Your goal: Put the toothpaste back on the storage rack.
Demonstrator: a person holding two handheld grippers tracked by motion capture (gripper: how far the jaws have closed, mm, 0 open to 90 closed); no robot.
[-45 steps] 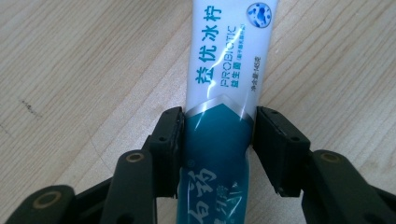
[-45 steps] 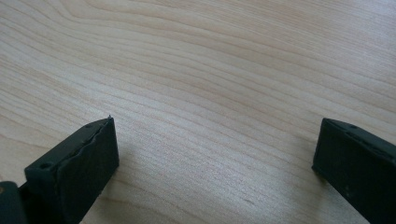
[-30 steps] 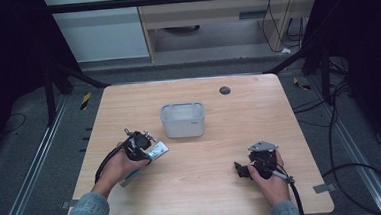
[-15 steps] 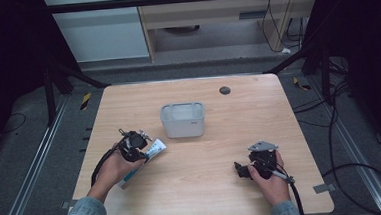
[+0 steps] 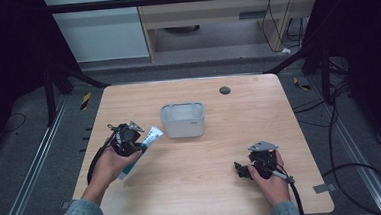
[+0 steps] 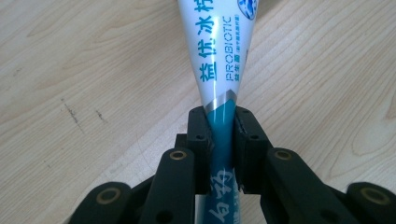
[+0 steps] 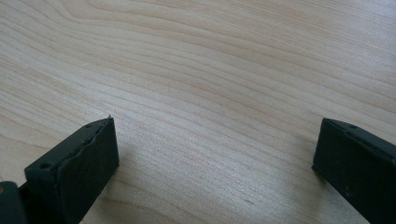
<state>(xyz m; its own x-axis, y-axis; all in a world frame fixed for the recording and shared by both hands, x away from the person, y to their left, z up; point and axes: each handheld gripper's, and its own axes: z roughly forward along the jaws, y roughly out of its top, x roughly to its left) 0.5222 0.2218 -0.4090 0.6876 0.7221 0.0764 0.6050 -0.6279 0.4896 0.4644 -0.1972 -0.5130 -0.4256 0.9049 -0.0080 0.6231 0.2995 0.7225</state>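
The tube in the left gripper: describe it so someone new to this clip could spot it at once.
On the wooden table, look left of the grey bin at its middle. The left gripper is shut on a white and teal tube with teal print. It is the one long, printed thing there.

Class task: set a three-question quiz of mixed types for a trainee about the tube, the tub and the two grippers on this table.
1. True or false: the left gripper is clamped on the toothpaste tube.
2. The grey tub is: A) in the right gripper, B) standing free near the table's middle, C) on the floor.
3. Fill in: the right gripper has its jaws ____ over the bare wooden table.

Key: 1 true; 2 B; 3 open.
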